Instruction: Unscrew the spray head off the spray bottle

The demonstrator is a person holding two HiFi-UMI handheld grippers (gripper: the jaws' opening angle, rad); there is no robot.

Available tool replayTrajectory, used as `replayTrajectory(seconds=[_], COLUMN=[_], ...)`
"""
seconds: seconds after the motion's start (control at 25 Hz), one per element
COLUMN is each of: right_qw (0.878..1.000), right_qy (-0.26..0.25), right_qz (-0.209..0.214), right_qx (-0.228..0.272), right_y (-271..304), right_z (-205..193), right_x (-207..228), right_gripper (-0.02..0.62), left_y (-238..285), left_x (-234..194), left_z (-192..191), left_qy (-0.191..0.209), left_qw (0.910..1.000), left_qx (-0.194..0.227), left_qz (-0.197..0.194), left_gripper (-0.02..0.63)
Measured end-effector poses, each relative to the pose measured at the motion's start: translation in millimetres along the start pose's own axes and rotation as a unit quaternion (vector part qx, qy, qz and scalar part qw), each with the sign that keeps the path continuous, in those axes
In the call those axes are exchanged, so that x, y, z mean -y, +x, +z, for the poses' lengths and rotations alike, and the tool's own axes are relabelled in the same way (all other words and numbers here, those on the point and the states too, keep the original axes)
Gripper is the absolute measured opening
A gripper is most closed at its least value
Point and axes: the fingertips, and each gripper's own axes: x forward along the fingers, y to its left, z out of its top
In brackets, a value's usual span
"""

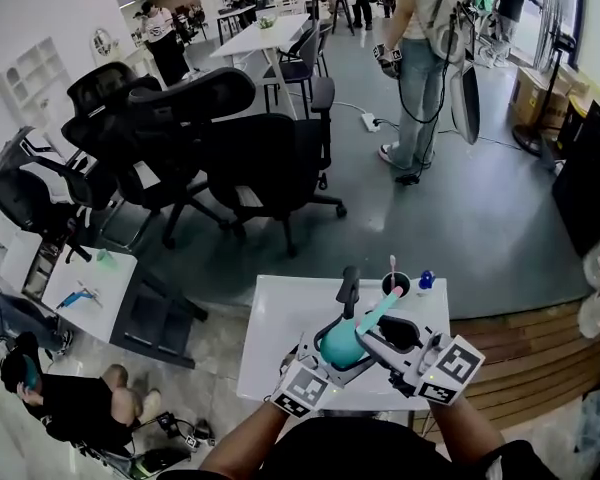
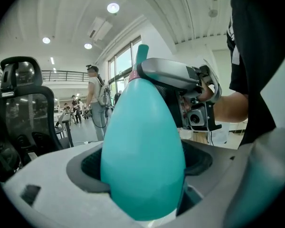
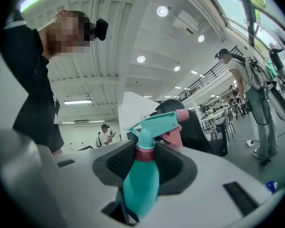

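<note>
Head view: the spray bottle (image 1: 340, 344) is held over the near half of the white table (image 1: 275, 313), between the two tools. Its body is teal and rounded, and it narrows to a neck that slants up and to the right. The left tool (image 1: 332, 356) is closed on the rounded body from the left. The right tool (image 1: 385, 330) is set against the neck end from the right. A dark cup (image 1: 396, 284) and a small blue object (image 1: 426, 280) are seen at the table's far edge, beyond the bottle and apart from it.

Left gripper view: the frame is filled by the bottle's smooth, egg-shaped teal body (image 2: 142, 151), which stands upright between the jaws. The dark pads are pressed against it on both sides, so a firm hold on the body is shown. A thin pink collar (image 2: 133, 73) can be made out at the top of the body, and the right tool's grey jaw is wrapped over the neck there.

Right gripper view: the spray head (image 3: 156, 124) is teal, with a pink nozzle tip (image 3: 182, 115) and a pink trigger (image 3: 173, 136) beneath it, and it projects beyond the jaw tips. The jaws are drawn in narrowly on the collar at the base of the spray head. The teal neck runs down from there into the gap between them.
</note>
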Motion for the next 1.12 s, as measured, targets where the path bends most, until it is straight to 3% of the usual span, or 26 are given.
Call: replayTrajectory(seconds=[0.12, 0.32, 0.52, 0.6, 0.68, 0.8, 0.96, 1.12], right_qw=[0.999, 0.993, 0.970, 0.960, 0.956, 0.967, 0.986, 0.997], right_qy=[-0.014, -0.038, -0.045, -0.051, -0.052, -0.057, -0.036, -0.002], right_qz=[0.029, 0.109, 0.241, 0.276, 0.287, 0.250, 0.156, 0.037], right_qx=[0.010, 0.017, 0.010, 0.002, 0.004, 0.016, 0.041, 0.065], right_y=[-0.1, -5.8, -21.5, -24.8, -24.9, -17.4, -6.8, -3.6], right_z=[7.1, 16.8, 20.3, 20.1, 20.4, 19.4, 17.5, 12.7], right_x=[-7.7, -33.7, -69.8, -79.2, -82.8, -75.5, -51.6, -19.4], right_gripper=[0.133, 0.133, 0.135, 0.135, 0.138, 0.140, 0.229, 0.236], left_y=[-3.3, -15.8, -35.6, -42.5, -45.5, -38.4, -20.5, -10.3], left_x=[5.3, 25.4, 57.8, 66.9, 69.1, 53.5, 15.8, -7.6], left_z=[6.8, 18.5, 26.3, 27.6, 29.1, 27.3, 12.9, -1.5], left_qy=[0.000, 0.016, 0.053, 0.058, 0.056, 0.052, 0.032, -0.005], left_qw=[0.9995, 0.9923, 0.9687, 0.9604, 0.9580, 0.9706, 0.9943, 0.9999], left_qx=[0.008, 0.024, 0.037, 0.041, 0.050, 0.057, 0.031, 0.003], left_qz=[-0.032, -0.120, -0.240, -0.270, -0.277, -0.228, -0.097, 0.013], left_gripper=[0.446, 0.446, 0.446, 0.446, 0.446, 0.446, 0.446, 0.446])
